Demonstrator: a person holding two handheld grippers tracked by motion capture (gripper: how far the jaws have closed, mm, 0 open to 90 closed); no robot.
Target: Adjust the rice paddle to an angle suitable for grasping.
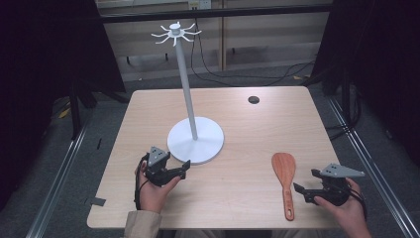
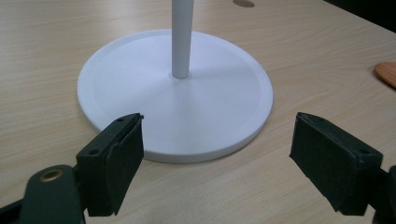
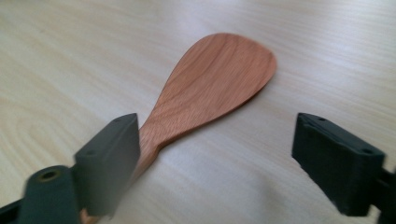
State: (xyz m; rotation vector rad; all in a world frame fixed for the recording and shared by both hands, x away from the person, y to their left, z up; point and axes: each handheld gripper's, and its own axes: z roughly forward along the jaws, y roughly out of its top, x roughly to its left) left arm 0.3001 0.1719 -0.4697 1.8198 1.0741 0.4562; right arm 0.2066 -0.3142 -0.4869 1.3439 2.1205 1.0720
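Both jaws spread: left hand-held gripper facing white stand, right hand-held gripper beside wooden spatula on tabletop; likely pre-grasp, next needing closure on handle

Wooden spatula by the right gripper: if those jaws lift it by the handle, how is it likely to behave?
The wooden spatula looks like solid wood, so probably stiff and light. It lies flat on the table, so it should slide rather than roll. The broad blade may droop from a handle-end grip. The right gripper is open beside the handle.
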